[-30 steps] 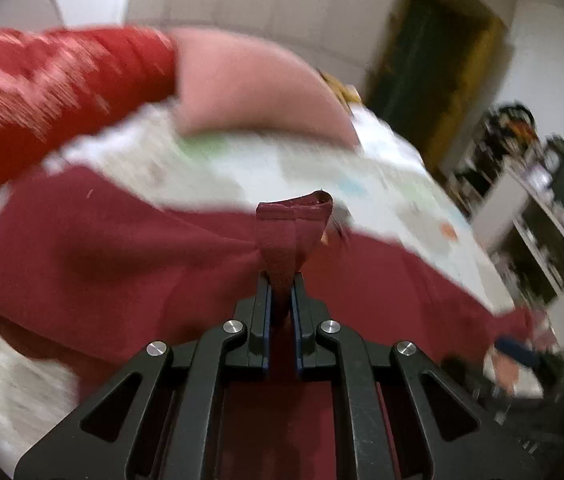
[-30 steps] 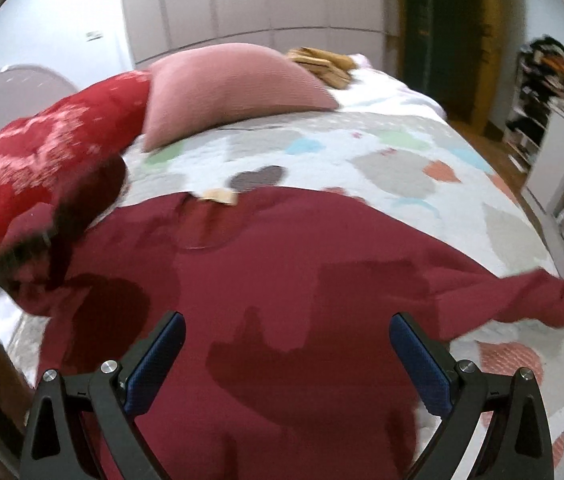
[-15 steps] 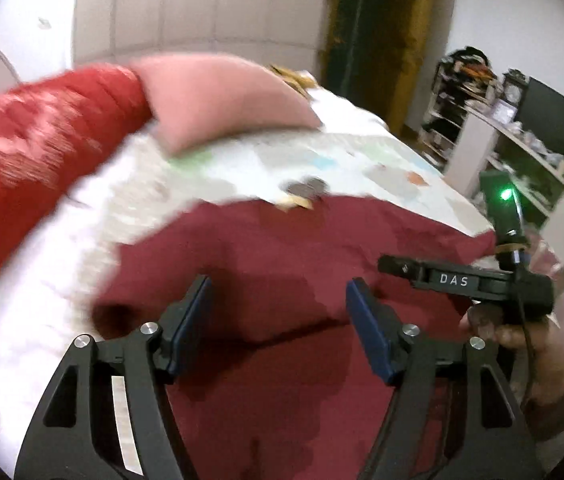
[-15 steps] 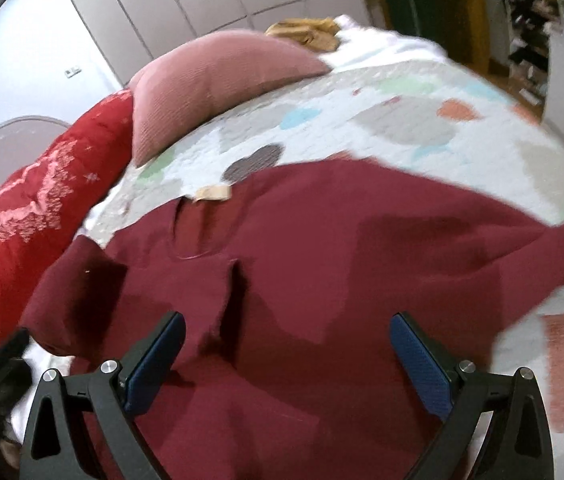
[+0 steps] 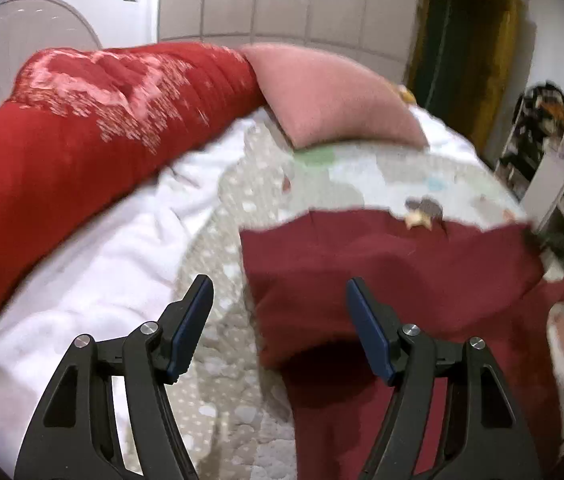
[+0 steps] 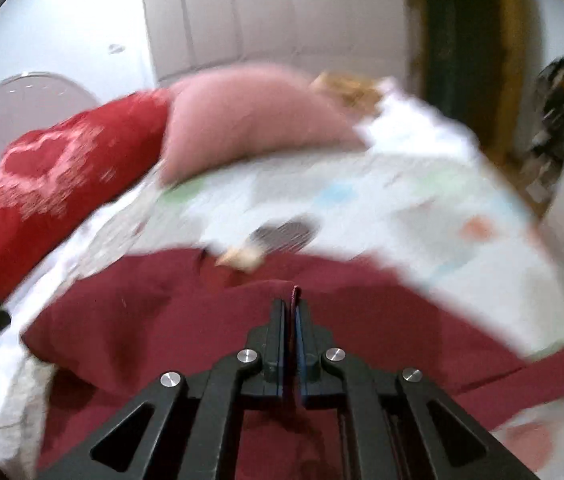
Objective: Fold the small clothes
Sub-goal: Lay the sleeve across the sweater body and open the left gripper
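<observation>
A dark red garment (image 5: pixel 381 264) lies spread on the patterned bedspread (image 5: pixel 345 176), its left side folded over with a straight left edge. My left gripper (image 5: pixel 278 300) hangs open above that left edge, nothing between its blue pads. In the blurred right wrist view the same dark red garment (image 6: pixel 186 320) fills the foreground. My right gripper (image 6: pixel 290 308) is shut on a thin fold of its cloth, which sticks up between the fingertips. A tan label (image 6: pixel 242 258) shows at the neckline.
A red quilted cushion (image 5: pixel 82 128) and a pink pillow (image 5: pixel 329 96) lie at the head of the bed. White sheet (image 5: pixel 94 264) shows at the left. Shelves with clutter (image 5: pixel 541 136) stand at the right, a dark doorway (image 5: pixel 457 48) behind.
My left gripper let go of the garment's fold, opened and drew left to the folded edge. My right gripper, open before, has closed on the garment's cloth.
</observation>
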{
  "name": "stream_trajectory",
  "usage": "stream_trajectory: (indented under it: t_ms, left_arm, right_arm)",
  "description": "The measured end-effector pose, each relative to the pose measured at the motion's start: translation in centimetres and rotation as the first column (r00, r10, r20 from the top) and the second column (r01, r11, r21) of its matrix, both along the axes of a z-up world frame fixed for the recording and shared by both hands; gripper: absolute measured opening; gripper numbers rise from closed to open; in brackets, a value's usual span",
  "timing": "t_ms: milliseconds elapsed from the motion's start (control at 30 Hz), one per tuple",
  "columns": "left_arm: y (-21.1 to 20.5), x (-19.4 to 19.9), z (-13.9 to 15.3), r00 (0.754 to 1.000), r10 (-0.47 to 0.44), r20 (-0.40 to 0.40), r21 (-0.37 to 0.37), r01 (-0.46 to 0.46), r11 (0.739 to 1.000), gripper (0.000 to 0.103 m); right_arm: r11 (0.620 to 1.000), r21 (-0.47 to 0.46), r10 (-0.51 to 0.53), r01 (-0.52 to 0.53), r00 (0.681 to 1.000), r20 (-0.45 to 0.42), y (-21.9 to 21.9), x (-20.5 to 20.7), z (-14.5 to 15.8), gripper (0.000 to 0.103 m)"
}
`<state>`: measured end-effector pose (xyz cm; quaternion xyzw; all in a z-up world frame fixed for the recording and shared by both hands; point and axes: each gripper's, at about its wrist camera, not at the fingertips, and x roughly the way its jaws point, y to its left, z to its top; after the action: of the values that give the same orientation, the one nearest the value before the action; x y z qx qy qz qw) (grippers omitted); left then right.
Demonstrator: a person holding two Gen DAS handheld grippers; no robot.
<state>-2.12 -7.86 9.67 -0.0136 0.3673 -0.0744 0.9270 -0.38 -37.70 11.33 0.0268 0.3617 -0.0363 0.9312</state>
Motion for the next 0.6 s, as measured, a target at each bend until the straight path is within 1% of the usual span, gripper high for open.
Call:
stream_trajectory:
  t_ms: [67, 133, 167, 200, 233, 267, 333, 367, 400, 467, 533, 600]
  left_arm:
    - [-1.1, 0.4, -1.5, 0.999, -0.006, -0.032, 0.044, 0.008, 0.999, 0.069]
    - [-2.1, 0.7, -2.8, 0.998, -0.013, -0.066, 0.078, 0.018, 0.997, 0.069]
    - [-2.5, 0.8, -3.3, 0.997, -0.012, -0.08, 0.092, 0.019, 0.996, 0.069]
    - [-2.7, 0.9, -3.7, 0.996, -0.008, -0.094, 0.106, 0.018, 0.994, 0.069]
    - [-2.7, 0.9, -3.8, 0.995, -0.006, -0.096, 0.109, 0.017, 0.994, 0.069]
    - [-2.6, 0.8, -3.6, 0.996, -0.005, -0.086, 0.108, 0.014, 0.994, 0.069]
    - [-2.4, 1.0, -3.3, 0.998, 0.009, -0.068, 0.112, -0.001, 0.994, 0.069]
    - [-2.4, 1.2, -3.3, 0.998, 0.018, -0.066, 0.113, -0.01, 0.994, 0.069]
    - [-2.3, 1.7, -3.4, 0.997, 0.029, -0.073, 0.108, -0.021, 0.994, 0.069]
    - [-2.2, 2.4, -3.7, 0.995, 0.042, -0.089, 0.1, -0.032, 0.994, 0.069]
    - [-2.4, 3.0, -4.4, 0.993, 0.047, -0.11, 0.105, -0.036, 0.994, 0.069]
    - [-2.7, 3.7, -5.4, 0.988, 0.053, -0.142, 0.115, -0.037, 0.993, 0.069]
  right_arm:
    - [0.998, -0.025, -0.051, 0.051, 0.999, -0.011, -1.6, 0.1, 0.2, 0.004]
    - [0.993, -0.042, -0.112, 0.11, 0.993, -0.048, -3.3, 1.0, -1.2, 0.004]
    - [0.991, -0.05, -0.124, 0.121, 0.989, -0.077, -3.8, 1.6, -2.1, 0.005]
    - [0.988, -0.077, -0.14, 0.13, 0.98, -0.143, -4.5, 2.5, -3.6, 0.005]
    - [0.985, -0.101, -0.159, 0.142, 0.97, -0.182, -5.0, 2.9, -4.3, 0.005]
    - [0.981, -0.108, -0.183, 0.164, 0.962, -0.201, -5.7, 2.8, -4.5, 0.005]
    - [0.981, -0.045, -0.194, 0.189, 0.971, -0.143, -6.9, 1.3, -3.6, 0.012]
    - [0.981, -0.013, -0.194, 0.194, 0.974, -0.121, -7.2, 0.4, -3.1, 0.014]
    - [0.984, 0.024, -0.173, 0.176, 0.979, -0.108, -7.2, -0.5, -2.7, 0.017]
    - [0.993, 0.052, -0.097, 0.104, 0.989, -0.114, -6.2, -1.1, -2.8, 0.017]
    - [0.999, 0.049, -0.004, 0.011, 0.988, -0.154, -4.1, -0.9, -3.9, 0.016]
    - [1.0, 0.019, 0.02, -0.017, 0.981, -0.194, -2.7, -0.1, -5.7, 0.016]
